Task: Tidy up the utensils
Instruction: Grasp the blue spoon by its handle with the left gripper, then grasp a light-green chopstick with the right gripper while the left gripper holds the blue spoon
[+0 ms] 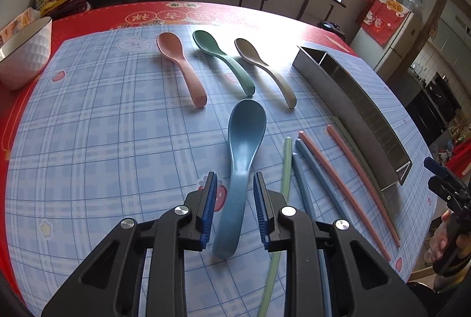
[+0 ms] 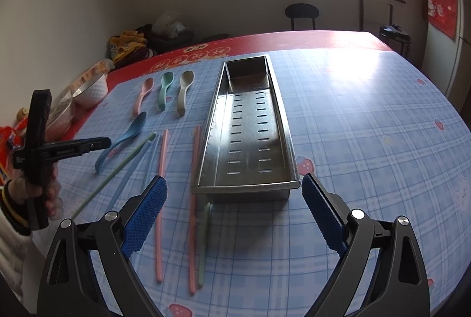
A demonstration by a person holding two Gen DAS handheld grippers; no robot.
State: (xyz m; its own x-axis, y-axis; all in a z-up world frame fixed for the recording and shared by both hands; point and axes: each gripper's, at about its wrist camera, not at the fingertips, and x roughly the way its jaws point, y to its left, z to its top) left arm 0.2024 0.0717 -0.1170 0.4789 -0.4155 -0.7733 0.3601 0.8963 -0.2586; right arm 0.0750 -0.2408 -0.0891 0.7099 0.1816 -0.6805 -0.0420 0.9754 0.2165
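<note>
A blue spoon (image 1: 245, 128) lies on the checked cloth, and its handle runs between the pads of my left gripper (image 1: 235, 178). A thin gap shows on each side of the handle, so the jaws stand open around it. Pink (image 1: 179, 64), green (image 1: 217, 55) and beige (image 1: 265, 64) spoons lie in a row farther off. Several chopsticks (image 1: 332, 169) in green, blue and pink lie to the right of the blue spoon. My right gripper (image 2: 234, 214) hangs wide open, with nothing in it, just before the near end of the steel tray (image 2: 244, 186), which holds nothing.
A white bowl (image 1: 26, 52) stands at the table's left edge on the red cloth. A pink and a green chopstick (image 2: 192, 228) lie close along the tray's left side. A person's hand holds the left gripper (image 2: 100, 144). Chairs stand beyond the far edge.
</note>
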